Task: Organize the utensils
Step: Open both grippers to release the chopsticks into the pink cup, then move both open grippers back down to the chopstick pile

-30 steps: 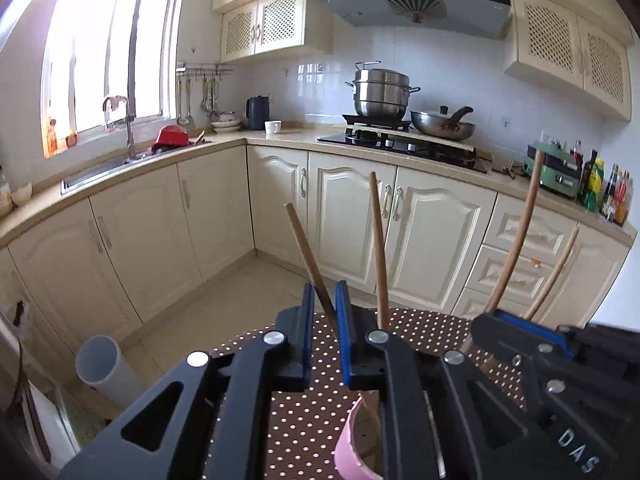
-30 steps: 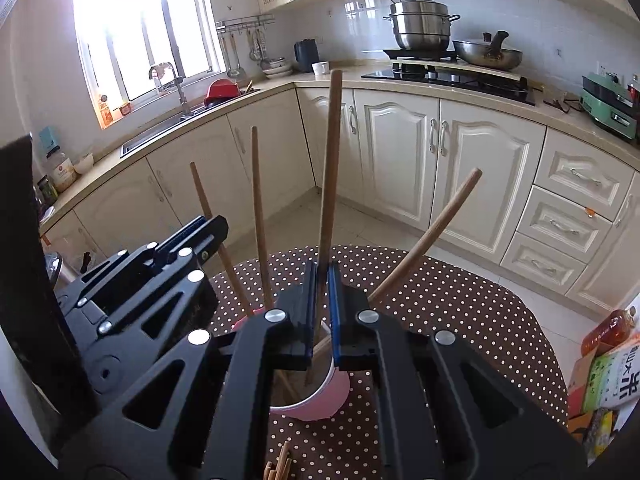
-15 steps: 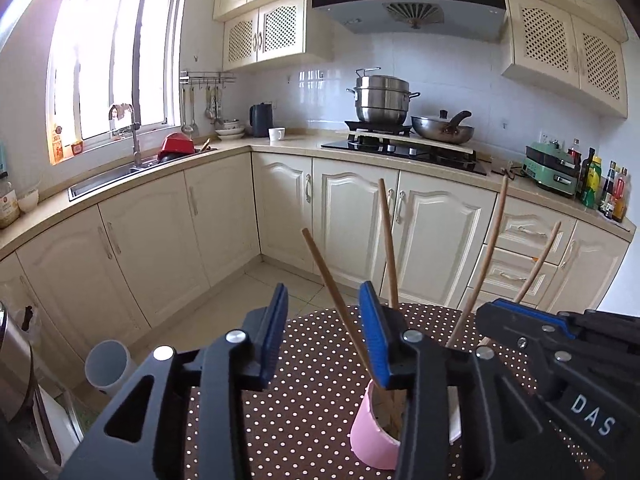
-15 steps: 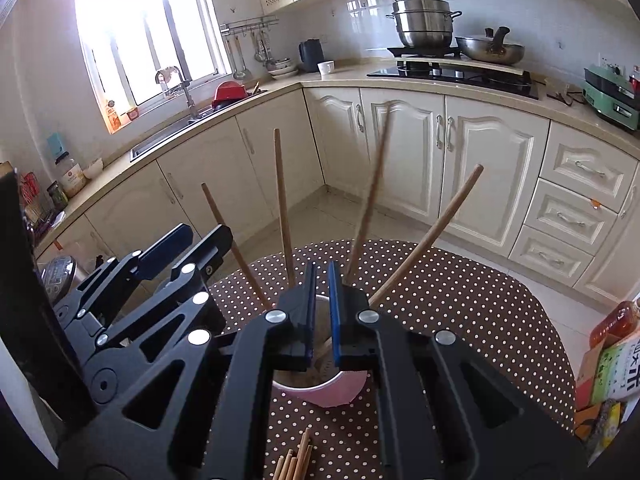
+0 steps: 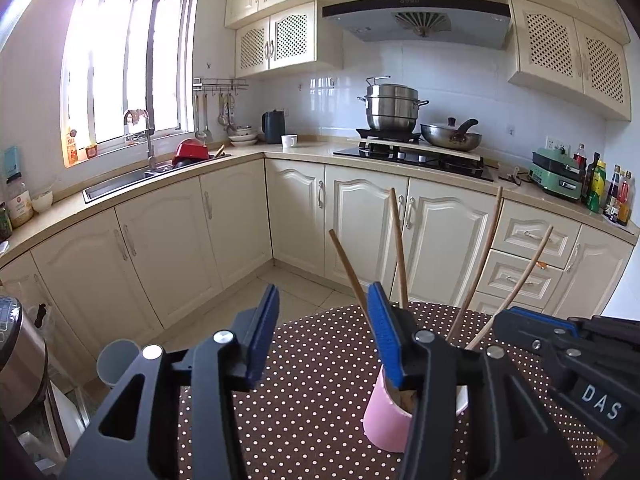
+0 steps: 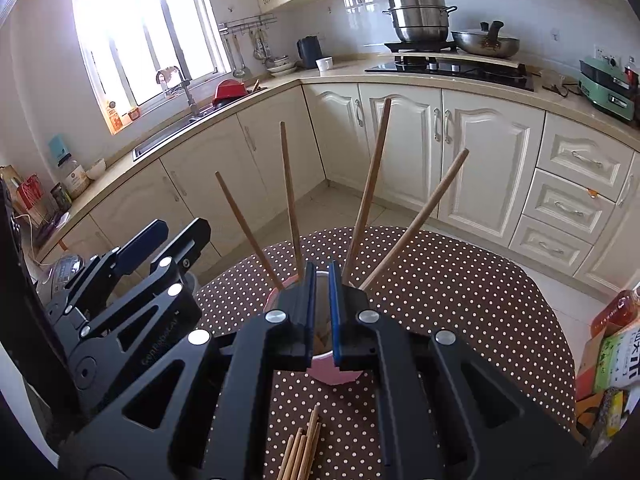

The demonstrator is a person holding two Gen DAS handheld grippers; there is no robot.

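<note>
**Over the pink cup: four sticks standing, a bundle left lying**

Around the pink cup [image 6: 332,372] everything in both views is arranged. It stands on the brown, white-dotted surface [image 6: 460,292], and four wooden chopsticks [image 6: 291,196] rise out of it, fanned apart: two lean to the cup's left side in the right wrist view, two to its right, their upper ends well apart from one another.

Just beside the cup, on its left in the left wrist view, the left gripper [image 5: 322,334] has its jaws spread and opening. Nothing lies between them but dotted cloth; the blue pad of the nearer finger overlaps the cup's rim in that view, and the leftmost chopstick [image 5: 347,266] passes behind it, free of any grip.

Directly over the cup's mouth in its own camera, the right gripper [image 6: 321,312] has its jaws pressed almost together, with only a thin slit between the blue pads. No chopstick runs through that slit; the sticks stand to either side of the fingers.

Nearer the camera than the cup, partly hidden under the right gripper, a loose bundle of chopsticks [image 6: 303,446] lies flat on the surface, pointing roughly toward the cup.

Beyond the cup, cream cabinets [image 5: 368,220] run beneath a kitchen counter.
</note>
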